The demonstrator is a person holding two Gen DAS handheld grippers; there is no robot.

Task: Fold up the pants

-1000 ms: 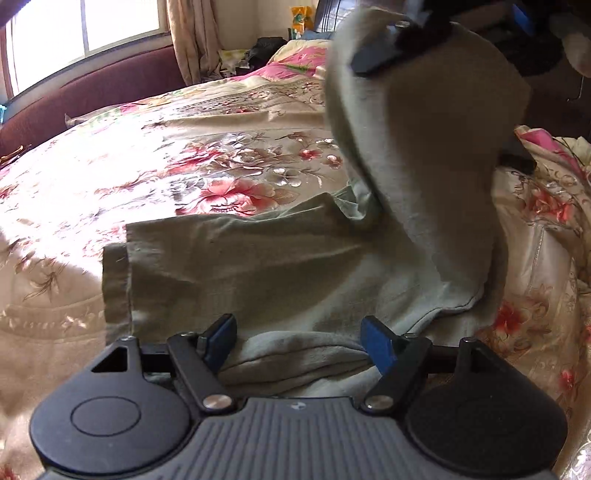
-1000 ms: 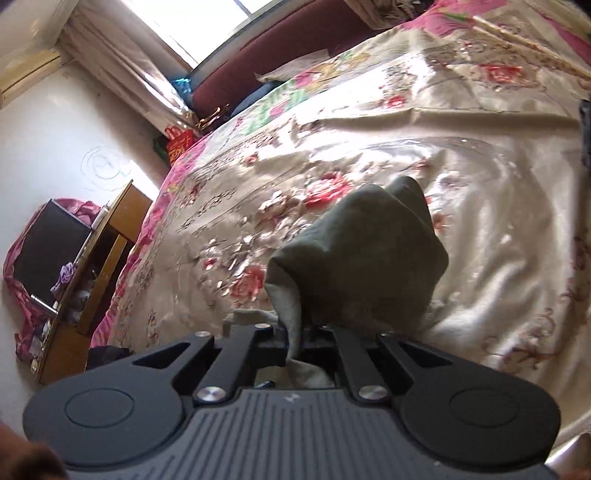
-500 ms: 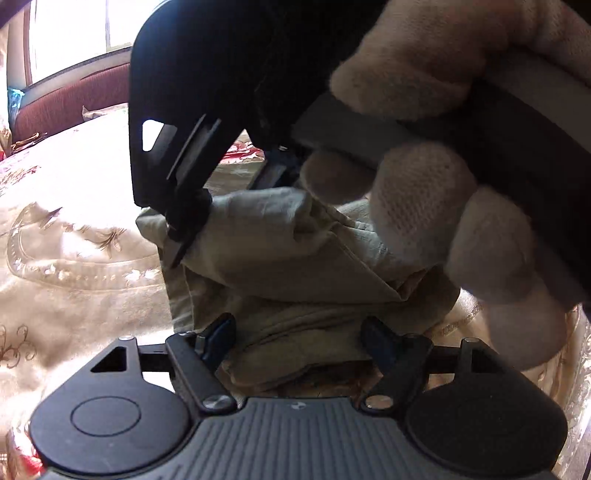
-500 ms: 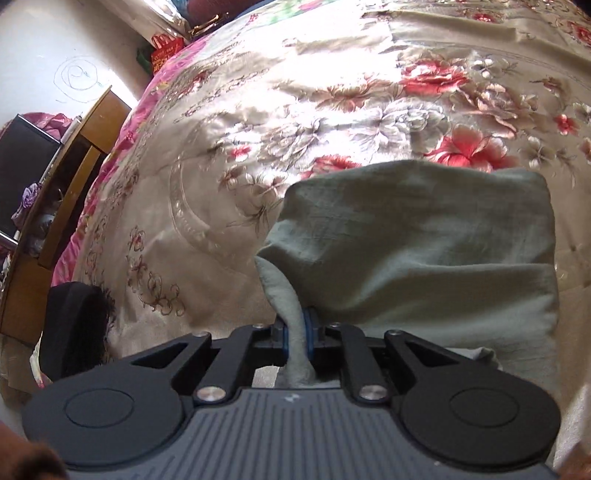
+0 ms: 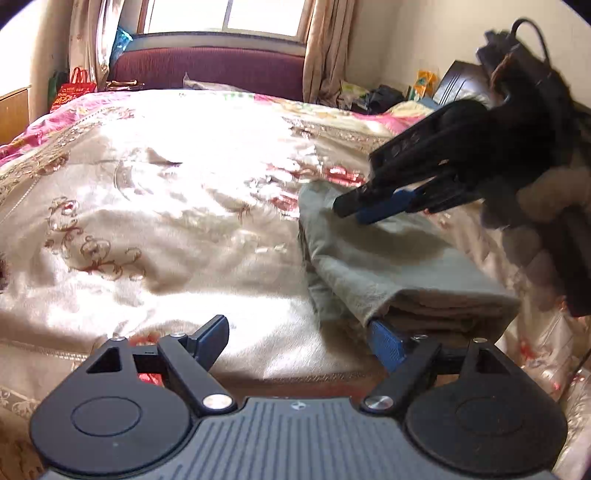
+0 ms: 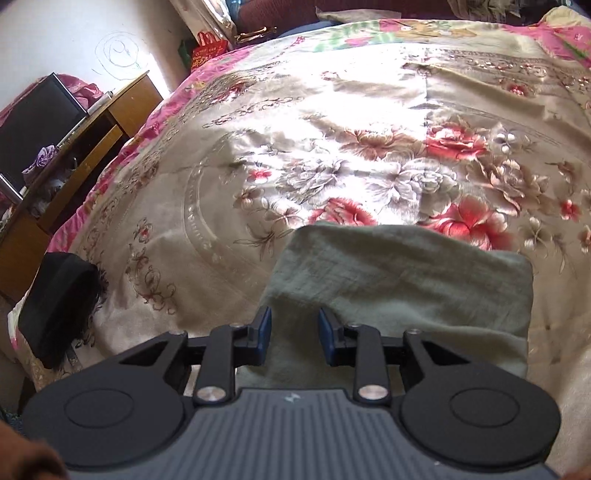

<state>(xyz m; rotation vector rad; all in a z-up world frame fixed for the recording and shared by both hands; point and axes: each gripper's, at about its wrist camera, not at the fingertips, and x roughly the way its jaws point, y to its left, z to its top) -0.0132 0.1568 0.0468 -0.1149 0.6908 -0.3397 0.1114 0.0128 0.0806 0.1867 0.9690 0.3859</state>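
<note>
1. The pants (image 6: 399,291) lie folded in a grey-green stack on the floral bedspread (image 6: 332,155); their near edge is hidden behind the right gripper (image 6: 295,330).
2. That gripper's jaws have just been opening; they stand apart over the cloth, gripping nothing.
3. The left gripper (image 5: 299,339) is spread wide, its jaws just opened further; one pad (image 5: 384,341) sits at the stack's corner, partly hidden.
4. Sun glare washes out much of the bedspread.

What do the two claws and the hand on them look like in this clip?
Both claws, left and right, are black, with blue finger pads, silver pivot screws, round side discs and a ribbed grey body bearing a small logo. The hand on the right claw wears a beige knit glove; a black cable loops above it.
</note>
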